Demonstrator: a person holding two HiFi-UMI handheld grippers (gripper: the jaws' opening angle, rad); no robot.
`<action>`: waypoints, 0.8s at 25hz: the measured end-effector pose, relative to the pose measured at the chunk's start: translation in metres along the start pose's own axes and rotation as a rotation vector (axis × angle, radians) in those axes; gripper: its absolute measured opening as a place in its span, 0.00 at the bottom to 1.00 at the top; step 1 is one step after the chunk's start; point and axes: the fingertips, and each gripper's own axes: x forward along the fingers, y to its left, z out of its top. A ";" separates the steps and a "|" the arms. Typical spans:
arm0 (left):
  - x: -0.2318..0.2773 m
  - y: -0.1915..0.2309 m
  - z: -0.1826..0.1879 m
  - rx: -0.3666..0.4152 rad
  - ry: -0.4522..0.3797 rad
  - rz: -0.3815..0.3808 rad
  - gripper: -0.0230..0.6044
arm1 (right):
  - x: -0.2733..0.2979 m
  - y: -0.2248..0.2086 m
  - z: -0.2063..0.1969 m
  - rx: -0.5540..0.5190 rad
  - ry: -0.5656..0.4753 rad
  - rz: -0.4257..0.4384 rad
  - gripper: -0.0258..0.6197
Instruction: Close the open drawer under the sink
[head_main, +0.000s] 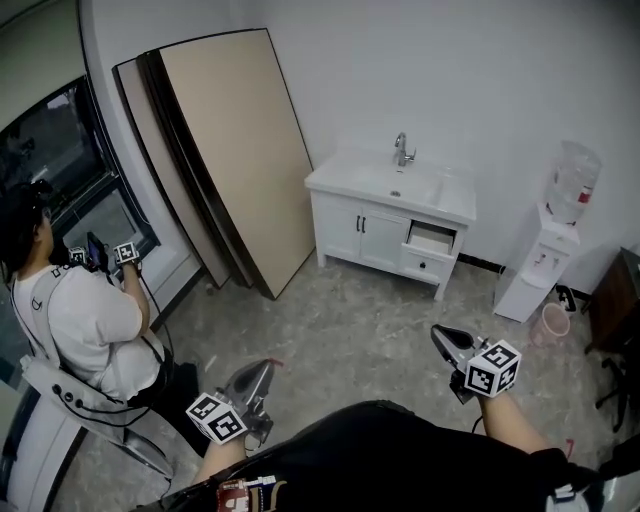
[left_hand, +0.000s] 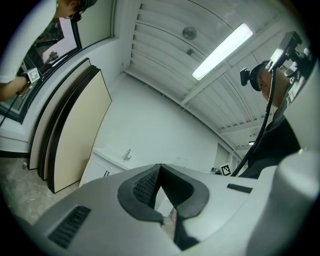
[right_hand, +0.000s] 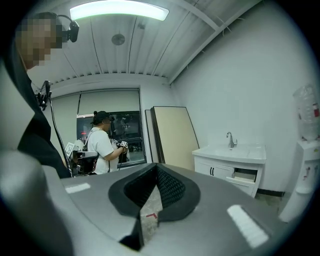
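The left gripper (left_hand: 159, 167) has its jaws pressed together at the tips, with nothing between them. The right gripper (right_hand: 156, 168) is the same, its jaws closed and empty. In the head view the left gripper sits at 7 o'clock and the right at 5 o'clock, both held low over the floor (head_main: 350, 320) and pointing toward the far wall.

The drawer (head_main: 432, 240) is at about 1 o'clock in the head view, well apart from both grippers. It stands pulled out at the upper right of the white cabinet (head_main: 360, 232), just under the sink (head_main: 395, 185); the faucet (head_main: 402, 150) rises at the back of the basin. The right gripper view shows the same open drawer at about 3 o'clock.

At 11 o'clock, large boards (head_main: 240, 150) lean against the wall (a beige one in front, darker edges behind). At 3 o'clock a white dispenser (head_main: 540, 265) stands beside the cabinet, carrying a bottle (head_main: 575, 180), with a pink bin (head_main: 551, 322) at its foot. At 9 o'clock another person (head_main: 85, 310) faces the window (head_main: 60, 150) with grippers in hand.
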 end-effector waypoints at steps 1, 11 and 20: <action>-0.001 0.012 0.001 -0.007 0.005 0.000 0.02 | 0.011 0.002 -0.001 0.001 0.003 -0.002 0.04; 0.019 0.099 0.025 -0.053 0.027 0.024 0.02 | 0.094 -0.017 -0.003 0.041 0.052 -0.017 0.04; 0.088 0.148 0.025 -0.045 0.022 0.082 0.02 | 0.164 -0.096 0.004 0.044 0.052 0.050 0.04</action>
